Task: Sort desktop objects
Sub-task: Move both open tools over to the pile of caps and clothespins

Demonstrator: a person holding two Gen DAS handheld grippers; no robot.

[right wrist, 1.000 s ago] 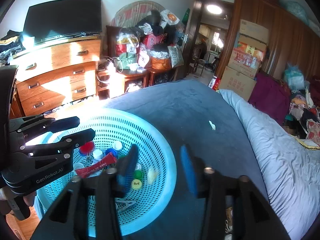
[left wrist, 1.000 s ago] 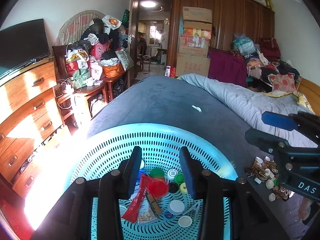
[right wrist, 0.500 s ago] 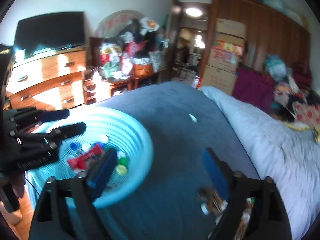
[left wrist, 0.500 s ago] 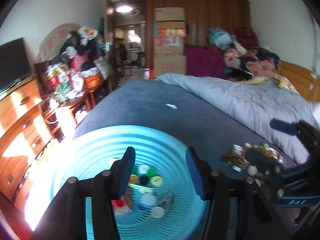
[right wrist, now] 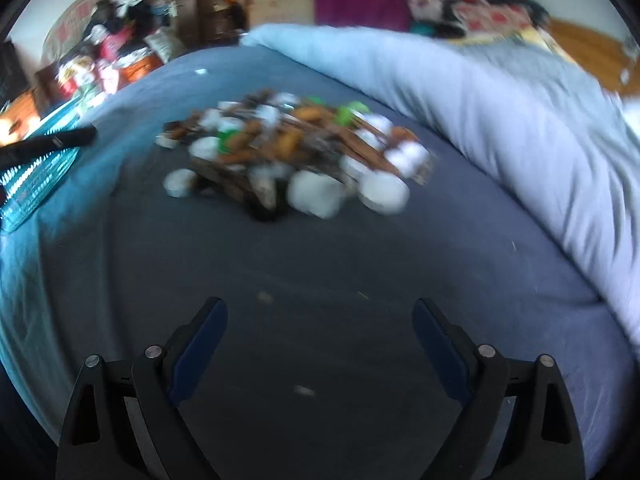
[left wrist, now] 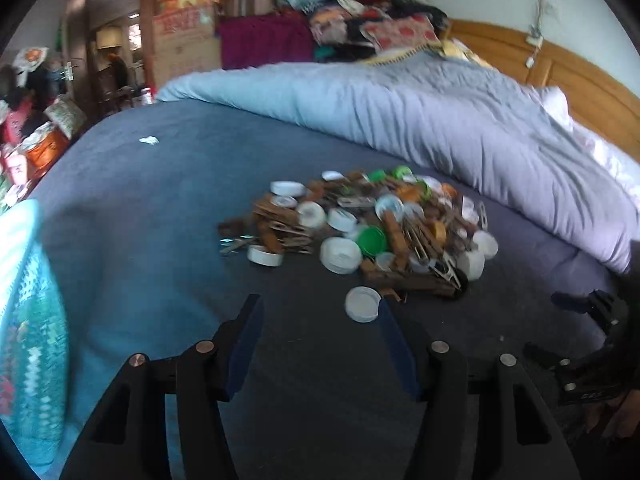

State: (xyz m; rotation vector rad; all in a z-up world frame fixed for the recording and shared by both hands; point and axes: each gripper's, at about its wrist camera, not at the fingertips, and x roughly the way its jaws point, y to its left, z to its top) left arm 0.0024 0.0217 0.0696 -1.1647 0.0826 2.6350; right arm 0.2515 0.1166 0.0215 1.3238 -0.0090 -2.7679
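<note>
Now both reach for the heap of white and green caps and wooden pegs (left wrist: 360, 228): left hand-held gripper (left wrist: 320, 344) opening, empty; right hand-held gripper (right wrist: 320, 344) wide, empty; next, pick one piece.

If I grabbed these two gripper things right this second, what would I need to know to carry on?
Left gripper: jaws opening, nothing between them, pointing at the pile.
Right gripper: wide open, empty, also facing the pile.
Pile of caps and clothespins: heaped on the dark blue sheet, beside the folded quilt. One loose white cap lies nearest the left gripper's fingertips.
Turquoise basket: at the left edge of the left view; its contents are too blurred to make out.
Done: cannot tell from here how much is sorted.
Left: nearly the whole pile, probably starting with the loose cap.
</note>
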